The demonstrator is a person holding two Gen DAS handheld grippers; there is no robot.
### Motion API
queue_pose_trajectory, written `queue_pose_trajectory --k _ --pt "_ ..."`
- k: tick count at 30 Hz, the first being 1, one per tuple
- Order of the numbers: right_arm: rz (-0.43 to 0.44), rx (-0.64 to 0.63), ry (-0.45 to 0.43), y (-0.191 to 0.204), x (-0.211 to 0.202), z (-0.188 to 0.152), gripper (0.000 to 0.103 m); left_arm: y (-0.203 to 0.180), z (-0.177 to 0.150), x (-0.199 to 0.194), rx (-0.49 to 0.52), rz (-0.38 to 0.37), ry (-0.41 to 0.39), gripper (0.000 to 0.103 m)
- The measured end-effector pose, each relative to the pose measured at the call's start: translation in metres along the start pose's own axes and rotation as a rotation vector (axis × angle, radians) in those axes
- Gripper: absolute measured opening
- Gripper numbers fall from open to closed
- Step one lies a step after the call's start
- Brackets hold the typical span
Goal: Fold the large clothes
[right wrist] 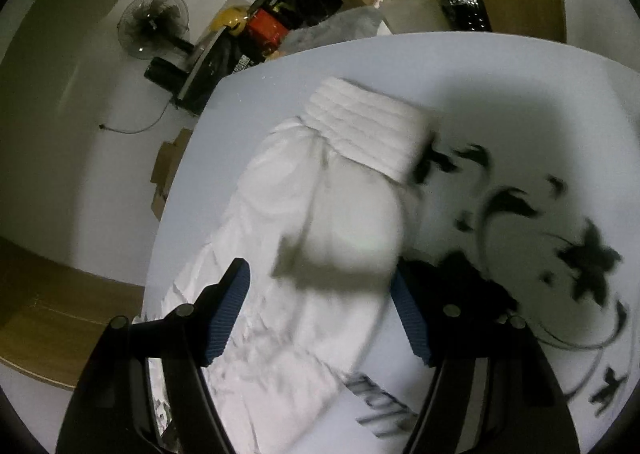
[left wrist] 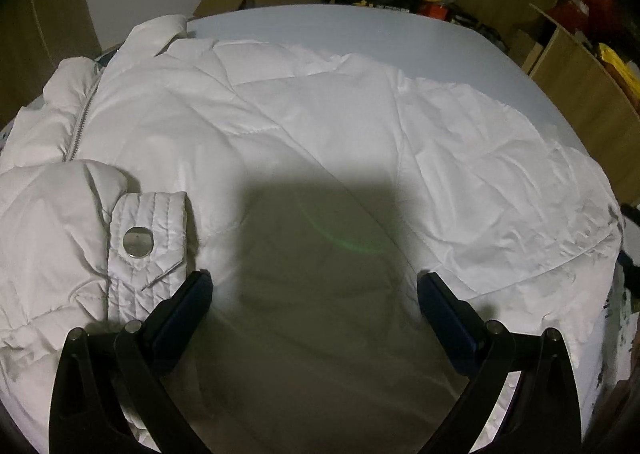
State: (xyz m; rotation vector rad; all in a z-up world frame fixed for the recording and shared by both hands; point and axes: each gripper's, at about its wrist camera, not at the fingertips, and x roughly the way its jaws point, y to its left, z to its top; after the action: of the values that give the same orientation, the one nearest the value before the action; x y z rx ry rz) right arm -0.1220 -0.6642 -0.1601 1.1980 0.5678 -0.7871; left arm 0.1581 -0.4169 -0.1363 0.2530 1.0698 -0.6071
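Hovering released, both claws, left [left wrist: 314, 286] and right [right wrist: 320, 278], shadow the blurred white jacket [left wrist: 320, 125].

Both views are dim toward the rim, with black fisheye vignetting in the corners and straight edges bowed into curves. In the left wrist view the white jacket [left wrist: 320, 125] is brightly lit from above, nearly blown out at 2 o'clock, while a hard-edged dark shadow [left wrist: 320, 254] covers the centre down to 6 o'clock; a faint green flare arc sits inside it. This view is sharp. The right wrist view is smeared by motion blur: the sleeve [right wrist: 340, 213] and the counter's [right wrist: 520, 93] black print at 3 o'clock are streaked. A soft shadow darkens the counter at 1 o'clock.
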Motion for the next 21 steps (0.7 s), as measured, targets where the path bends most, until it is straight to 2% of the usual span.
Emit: queue_pose_trajectory --k 1,2,3,5,8,11,13,17,19,21 --pt "-0.02 -0.016 0.002 0.006 0.004 0.001 0.071 -0.001 0.0 0.001 0.006 0.003 0.001 0.103" --pt "-0.048 -0.028 0.007 0.01 0.007 0.002 0.058 -0.002 -0.001 0.002 0.011 0.005 0.0 0.103" --pt "-0.084 -0.031 0.02 0.011 0.013 0.002 0.027 -0.002 -0.001 0.003 0.016 0.005 0.0 0.103" --pt "-0.068 -0.004 0.053 0.011 0.022 0.001 0.013 -0.003 -0.001 0.004 0.027 0.007 -0.001 0.103" --pt "-0.066 -0.032 0.035 0.024 0.013 0.001 0.008 -0.009 0.005 0.008 0.039 -0.01 0.002 0.103" --pt "-0.006 -0.093 -0.016 0.051 -0.019 -0.003 0.008 0.007 0.005 -0.005 0.013 -0.099 0.02 0.103" --pt "0.031 -0.171 -0.061 0.085 -0.049 -0.013 0.008 0.02 0.006 -0.023 -0.028 -0.143 0.004 0.103" --pt "0.135 -0.336 -0.112 0.165 -0.101 -0.047 0.007 0.049 -0.004 -0.083 -0.053 -0.201 -0.093 0.103" --pt "0.189 -0.433 -0.13 0.216 -0.128 -0.078 0.007 0.076 -0.019 -0.124 -0.074 -0.189 -0.161 0.103" --pt "0.223 -0.5 -0.121 0.249 -0.142 -0.11 0.007 0.112 -0.039 -0.158 -0.118 -0.164 -0.218 0.103"
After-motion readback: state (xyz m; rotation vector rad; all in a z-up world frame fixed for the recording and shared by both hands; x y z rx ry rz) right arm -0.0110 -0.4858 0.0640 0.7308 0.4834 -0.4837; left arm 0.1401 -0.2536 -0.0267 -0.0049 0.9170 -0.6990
